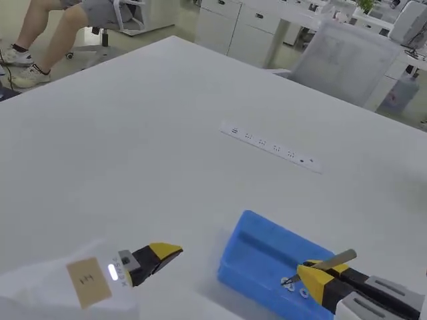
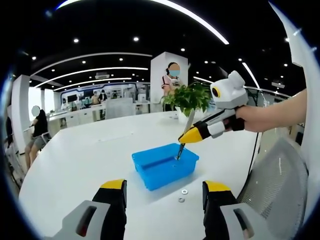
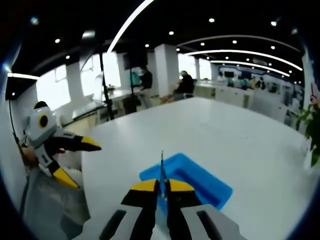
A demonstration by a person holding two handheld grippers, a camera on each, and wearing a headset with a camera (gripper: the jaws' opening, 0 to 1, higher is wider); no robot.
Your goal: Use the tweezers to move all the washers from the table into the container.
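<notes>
A blue container point(image 1: 257, 250) sits on the white table near its front edge. My right gripper point(image 1: 303, 272) is over it, shut on metal tweezers point(image 1: 340, 257) whose tips point down into the container beside two small washers point(image 1: 303, 292). In the left gripper view the right gripper point(image 2: 192, 135) holds the tweezers point(image 2: 185, 131) with their tips inside the container point(image 2: 155, 172), and two washers point(image 2: 184, 191) lie on the table just in front of it. My left gripper point(image 2: 165, 192) is open and holds nothing; it hovers left of the container point(image 1: 163, 253). In the right gripper view the tweezers point(image 3: 162, 170) stick out over the container point(image 3: 200, 180).
A white power strip point(image 1: 270, 148) lies across the middle of the table point(image 1: 133, 147). A grey chair point(image 1: 347, 60) stands past the far edge, and a seated person point(image 1: 60, 27) is at the far left. A potted plant point(image 2: 187, 97) stands beyond the container.
</notes>
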